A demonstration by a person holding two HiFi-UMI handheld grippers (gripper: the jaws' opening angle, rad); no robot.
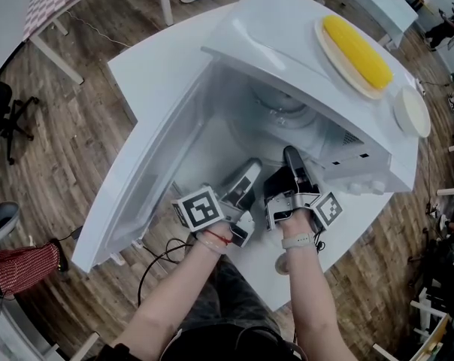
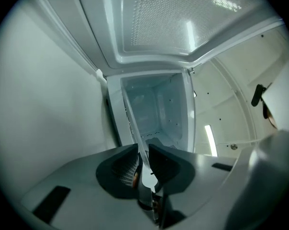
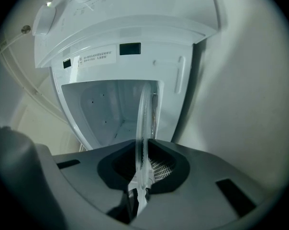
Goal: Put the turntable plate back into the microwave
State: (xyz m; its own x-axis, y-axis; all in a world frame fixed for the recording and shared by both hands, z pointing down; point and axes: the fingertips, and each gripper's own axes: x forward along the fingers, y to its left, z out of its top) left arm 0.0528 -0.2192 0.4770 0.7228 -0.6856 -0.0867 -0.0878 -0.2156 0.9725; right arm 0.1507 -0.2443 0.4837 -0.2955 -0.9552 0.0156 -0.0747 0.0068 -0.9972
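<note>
A clear glass turntable plate (image 1: pixel 281 123) lies roughly level in the mouth of the white microwave (image 1: pixel 287 47), whose door (image 1: pixel 155 153) hangs open to the left. My left gripper (image 1: pixel 249 177) is shut on the plate's near rim, and my right gripper (image 1: pixel 292 158) is shut on the rim beside it. In the left gripper view the plate (image 2: pixel 134 131) shows edge-on, running from my left gripper (image 2: pixel 143 163) toward the cavity. The right gripper view shows the same edge-on rim (image 3: pixel 145 113) clamped in my right gripper (image 3: pixel 143 166). The cavity floor is mostly hidden.
A yellow corn cob (image 1: pixel 358 51) lies on a tan plate on top of the microwave, with a white dish (image 1: pixel 413 112) next to it. The microwave stands on a white table (image 1: pixel 148 70). A black cable (image 1: pixel 155 265) trails below the door. Wooden floor surrounds the table.
</note>
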